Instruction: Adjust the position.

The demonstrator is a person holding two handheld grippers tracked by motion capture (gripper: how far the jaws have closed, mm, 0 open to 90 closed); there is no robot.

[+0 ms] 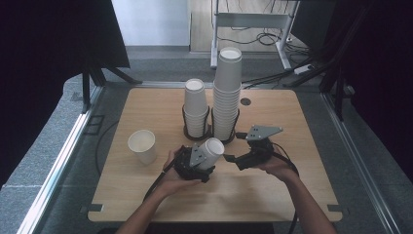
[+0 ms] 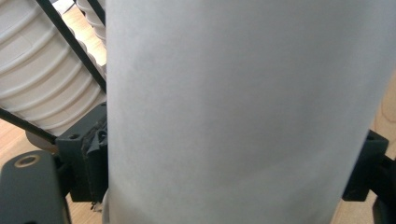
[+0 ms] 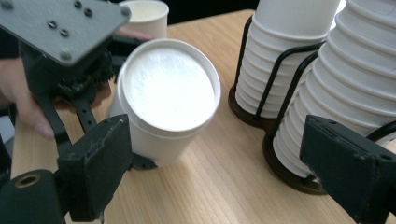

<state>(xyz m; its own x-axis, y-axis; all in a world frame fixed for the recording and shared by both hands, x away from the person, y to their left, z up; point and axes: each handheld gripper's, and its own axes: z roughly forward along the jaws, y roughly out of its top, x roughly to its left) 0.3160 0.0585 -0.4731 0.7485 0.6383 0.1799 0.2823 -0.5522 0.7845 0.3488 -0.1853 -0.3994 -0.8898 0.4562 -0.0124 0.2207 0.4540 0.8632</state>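
Cup stacks [image 1: 214, 105] block far side; near table [image 1: 253, 195] free.

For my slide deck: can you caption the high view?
Left gripper holds an upturned paper cup beside two racked cup stacks while the open right gripper waits nearby.

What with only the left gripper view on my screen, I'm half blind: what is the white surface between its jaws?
Observer: A paper cup, clamped in the left gripper, with its base turned toward the right gripper.
Operator: Is the right one holding anything?
Observer: No, its jaws stand open and empty, near the cup without touching it.
Operator: Any other loose cups?
Observer: One upright cup stands alone on the table, to the left of the hands.
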